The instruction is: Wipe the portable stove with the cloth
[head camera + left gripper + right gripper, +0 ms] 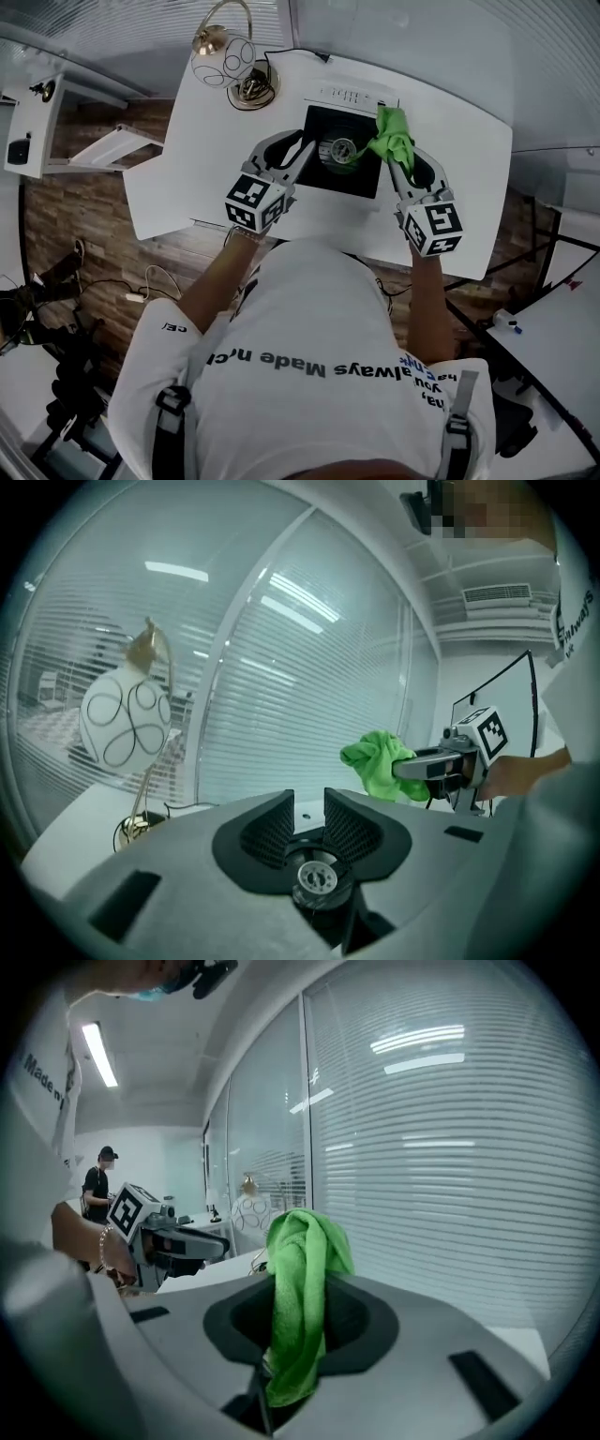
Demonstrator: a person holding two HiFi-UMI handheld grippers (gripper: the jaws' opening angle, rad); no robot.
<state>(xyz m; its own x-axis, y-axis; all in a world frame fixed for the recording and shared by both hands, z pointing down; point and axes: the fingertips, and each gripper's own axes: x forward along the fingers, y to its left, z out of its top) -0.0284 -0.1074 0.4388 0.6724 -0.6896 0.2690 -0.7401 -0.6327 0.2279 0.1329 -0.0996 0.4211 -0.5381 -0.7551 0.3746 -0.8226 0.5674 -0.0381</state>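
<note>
**Shirt [309, 375] below, cloth [392, 131] over the upper-right corner of the stove [361, 183], mid-frame**

Clamped in the right gripper [398, 161], the cloth probably leaves a wad free for wiping. Jaws of the left gripper [298, 150] stand slightly apart, empty: only its own view shows that; only the head view shows the stove.

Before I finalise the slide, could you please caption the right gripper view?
The right tongs clamp a green cloth in front of window blinds.
</note>
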